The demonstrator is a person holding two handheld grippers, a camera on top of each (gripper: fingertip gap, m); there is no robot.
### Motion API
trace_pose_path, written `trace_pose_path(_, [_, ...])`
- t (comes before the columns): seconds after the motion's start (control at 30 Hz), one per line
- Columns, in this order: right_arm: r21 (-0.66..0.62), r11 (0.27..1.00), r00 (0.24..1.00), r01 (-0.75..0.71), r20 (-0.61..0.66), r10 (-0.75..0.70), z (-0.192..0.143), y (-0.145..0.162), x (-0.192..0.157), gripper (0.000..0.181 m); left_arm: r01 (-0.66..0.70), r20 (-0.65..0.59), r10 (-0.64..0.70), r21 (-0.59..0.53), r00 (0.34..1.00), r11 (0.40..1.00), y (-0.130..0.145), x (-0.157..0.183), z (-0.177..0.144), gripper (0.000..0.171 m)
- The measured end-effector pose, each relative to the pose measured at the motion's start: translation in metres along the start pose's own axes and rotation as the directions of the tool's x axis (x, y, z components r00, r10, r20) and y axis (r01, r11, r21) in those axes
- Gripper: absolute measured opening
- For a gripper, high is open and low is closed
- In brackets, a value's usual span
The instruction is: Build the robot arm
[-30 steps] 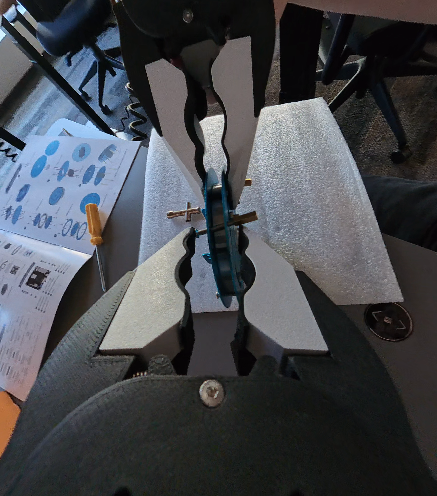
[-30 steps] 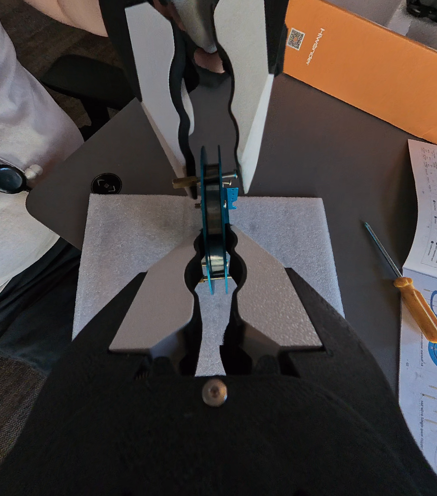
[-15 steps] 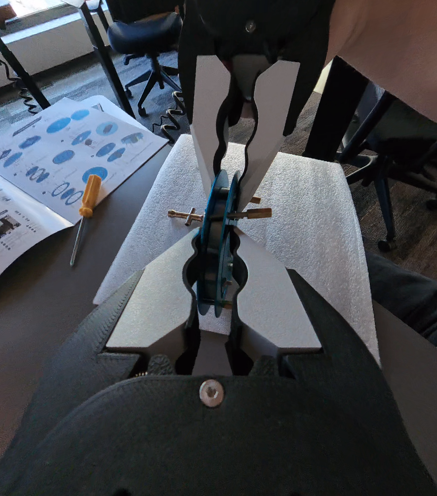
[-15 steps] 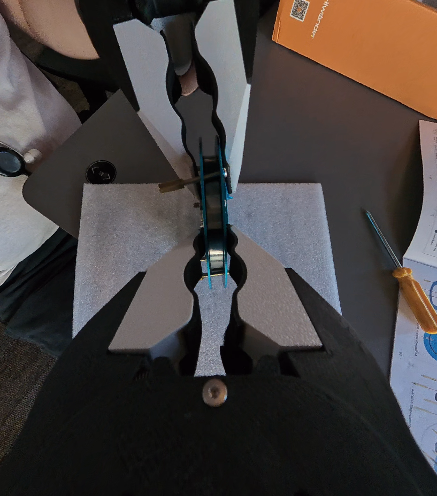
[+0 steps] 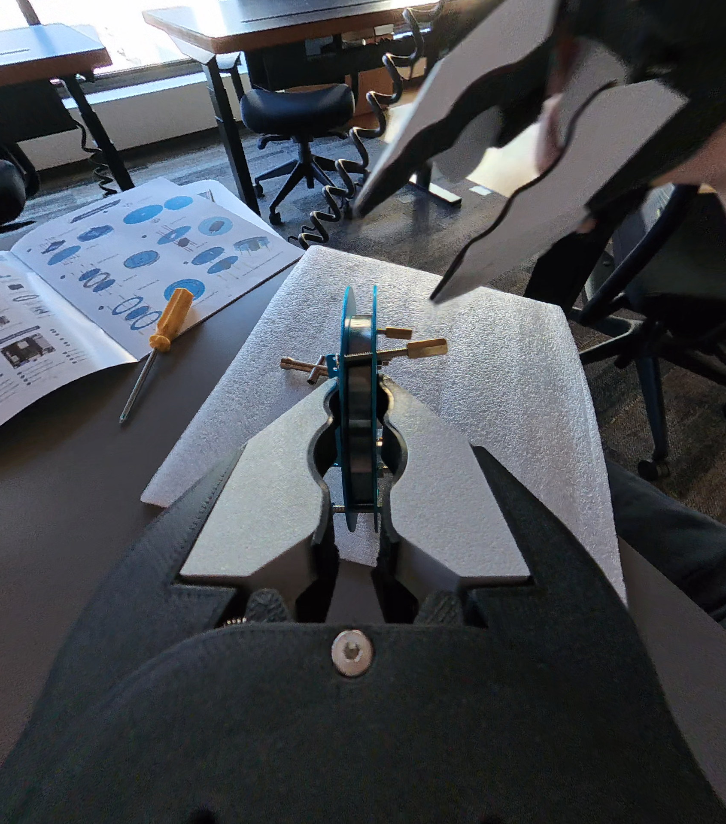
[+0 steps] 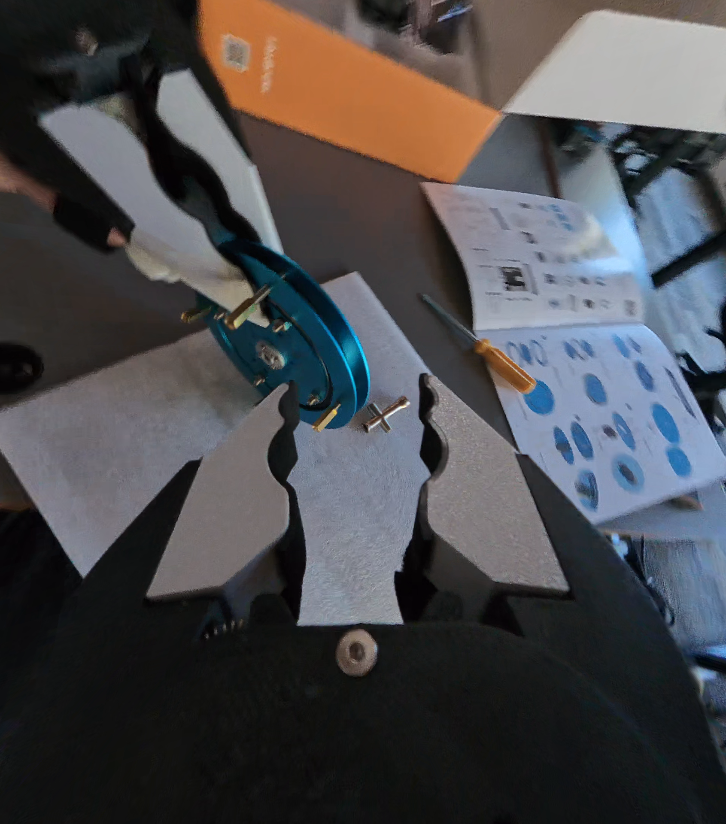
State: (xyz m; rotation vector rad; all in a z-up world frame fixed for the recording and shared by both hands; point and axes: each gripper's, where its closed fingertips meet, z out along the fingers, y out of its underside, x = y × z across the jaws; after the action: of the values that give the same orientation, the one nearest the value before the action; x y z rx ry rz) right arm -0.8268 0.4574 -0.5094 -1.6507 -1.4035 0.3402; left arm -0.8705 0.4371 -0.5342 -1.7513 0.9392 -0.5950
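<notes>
A blue two-plate disc assembly [image 5: 356, 339] with brass standoffs stands on edge over a white foam pad [image 5: 486, 379]. My left gripper [image 5: 357, 383] is shut on its lower half. My right gripper [image 5: 396, 254] shows at the upper right of the left wrist view, open, empty and clear of the disc. In the right wrist view, my right gripper [image 6: 356, 385] is open above the foam pad [image 6: 129, 423]. The disc assembly [image 6: 303, 339] sits just beyond its left fingertip, held by the left gripper [image 6: 240, 272]. A small metal cross wrench [image 6: 385, 414] lies between the fingertips.
A yellow-handled screwdriver [image 5: 164, 330] lies on the dark table beside an open instruction booklet [image 5: 62, 290]. The cross wrench [image 5: 307, 368] lies on the foam left of the disc. An orange box [image 6: 352, 98] stands behind. Office chairs [image 5: 298, 107] stand past the table edge. My hands' fingertips stand some 6 cm from each other. About 20 cm separates my right fingertips from the yellow-handled screwdriver [image 5: 164, 330]. The right camera catches it too, in the right wrist view [image 6: 492, 353].
My right gripper has let go of the disc assembly, opened, and pulled back and away. My left gripper still holds the disc and has swung round with it.
</notes>
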Motion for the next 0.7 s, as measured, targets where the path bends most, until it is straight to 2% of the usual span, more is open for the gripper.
trace_pose_path(0.07, [0.116,0.986,0.988,-0.124,-0.082,0.134,-0.013,-0.013,-0.006,0.052,-0.002,0.028,0.002,-0.002,1.000,1.000,0.001,-0.001,-0.001,0.011])
trace_pose_path(0.13, [0.239,0.945,0.963,-0.224,-0.093,0.252,-0.018,-0.025,-0.019,0.053,0.001,0.049,-0.001,-0.008,0.999,1.000,0.000,0.000,0.000,0.012])
trace_pose_path(0.2, [0.307,0.918,0.949,-0.252,-0.107,0.296,-0.016,-0.028,-0.031,0.057,-0.002,0.052,0.003,-0.008,0.999,1.000,-0.001,0.002,0.002,0.012])
trace_pose_path(0.33, [0.329,0.905,0.942,-0.271,-0.101,0.319,-0.002,-0.021,-0.049,0.062,-0.020,0.071,0.021,-0.019,0.997,1.000,-0.002,0.005,0.003,0.011])
trace_pose_path(0.4, [0.290,0.918,0.936,-0.271,-0.146,0.322,0.001,-0.011,-0.049,0.065,-0.015,0.071,0.016,-0.018,0.997,1.000,-0.001,0.005,0.003,0.011])
trace_pose_path(0.5, [0.318,0.924,0.929,-0.211,-0.229,0.291,-0.006,-0.014,-0.045,0.065,-0.004,0.072,0.005,-0.015,0.997,1.000,-0.001,0.004,0.003,0.011])
trace_pose_path(0.6, [0.369,0.912,0.901,-0.179,-0.310,0.302,-0.016,-0.019,-0.039,0.056,0.022,0.071,-0.021,-0.008,0.997,1.000,-0.001,0.002,0.002,0.012])
trace_pose_path(0.7, [0.464,0.858,0.893,-0.220,-0.257,0.368,-0.020,-0.030,-0.044,0.043,0.041,0.065,-0.040,-0.004,0.997,0.999,-0.001,0.000,0.002,0.011])
